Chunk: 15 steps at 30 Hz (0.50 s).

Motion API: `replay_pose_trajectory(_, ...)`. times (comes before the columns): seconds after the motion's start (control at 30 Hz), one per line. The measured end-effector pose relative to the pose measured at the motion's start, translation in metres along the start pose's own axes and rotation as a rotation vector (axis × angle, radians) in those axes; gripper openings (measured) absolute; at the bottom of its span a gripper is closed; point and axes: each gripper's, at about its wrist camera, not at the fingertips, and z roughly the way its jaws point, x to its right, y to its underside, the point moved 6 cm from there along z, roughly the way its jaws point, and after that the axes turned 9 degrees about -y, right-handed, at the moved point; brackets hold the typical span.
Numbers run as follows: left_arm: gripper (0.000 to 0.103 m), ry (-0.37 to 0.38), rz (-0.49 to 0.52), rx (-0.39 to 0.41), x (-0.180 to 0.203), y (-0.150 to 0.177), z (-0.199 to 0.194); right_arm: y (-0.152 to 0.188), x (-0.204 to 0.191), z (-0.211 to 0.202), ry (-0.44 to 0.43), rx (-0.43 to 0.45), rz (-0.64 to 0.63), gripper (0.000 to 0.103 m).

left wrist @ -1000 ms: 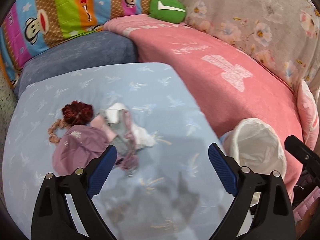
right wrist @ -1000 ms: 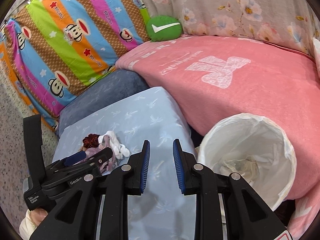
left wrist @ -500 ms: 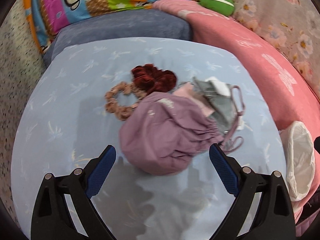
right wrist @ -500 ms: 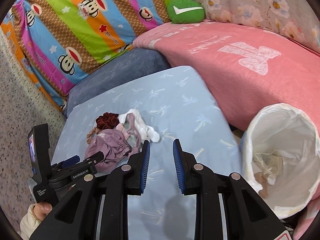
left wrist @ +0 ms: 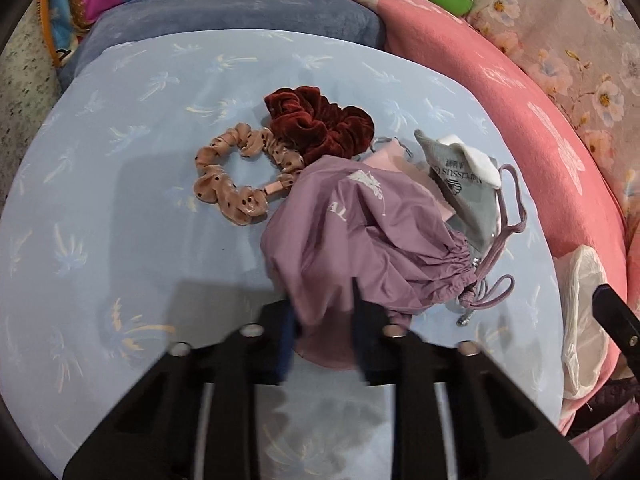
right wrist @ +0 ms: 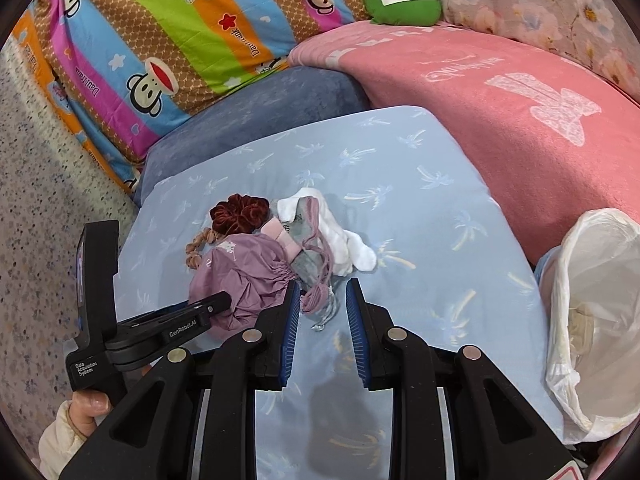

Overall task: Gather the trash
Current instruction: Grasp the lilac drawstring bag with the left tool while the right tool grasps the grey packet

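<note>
Pick-up step: left hand-held gripper (left wrist: 324,320) is closing on purple pouch (left wrist: 360,236); right hand-held gripper (right wrist: 322,308) is hovering slightly open, empty. Next: lift twd bin (right wrist: 592,320).

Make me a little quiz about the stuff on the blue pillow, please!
1. True or false: the left gripper is pinching the purple drawstring fabric pouch.
2. Which lies right against the dark red velvet scrunchie? A) the tan dotted fabric scrunchie B) the white plastic-lined trash bin C) the green round cushion
3. Fill in: the right gripper holds ____.

Key: 1 true, its jaws are closed on the pouch's near edge. 2 A. 3 nothing; its jaws stand narrowly apart above the light blue palm-print pillow.
</note>
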Motion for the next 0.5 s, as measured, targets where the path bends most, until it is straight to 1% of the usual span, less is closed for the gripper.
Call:
replay_pose_trajectory(0.07,0.007,0.026,0.003,0.015,-0.001,-0.002,-0.009,-0.001,-0.002,0.003,0.003,-0.003,-0.003,0.025)
replay_pose_trajectory(0.1,0.006,0.035,0.001,0.027,-0.002,-0.004,-0.015,-0.002,-0.002,0.005,0.005,-0.004,-0.003,0.025)
replay_pose_trajectory(0.17,0.005,0.051,-0.003,0.064,-0.006,-0.010,-0.030,-0.005,-0.003,0.008,0.007,-0.005,-0.003,0.025)
replay_pose_trajectory(0.33,0.004,0.065,-0.008,0.160,-0.014,-0.034,-0.066,-0.014,-0.007,0.016,0.010,-0.006,-0.011,0.025)
replay_pose_trajectory(0.5,0.004,0.054,0.003,0.228,-0.015,-0.061,-0.085,-0.024,-0.012,0.033,0.001,-0.016,-0.018,0.025)
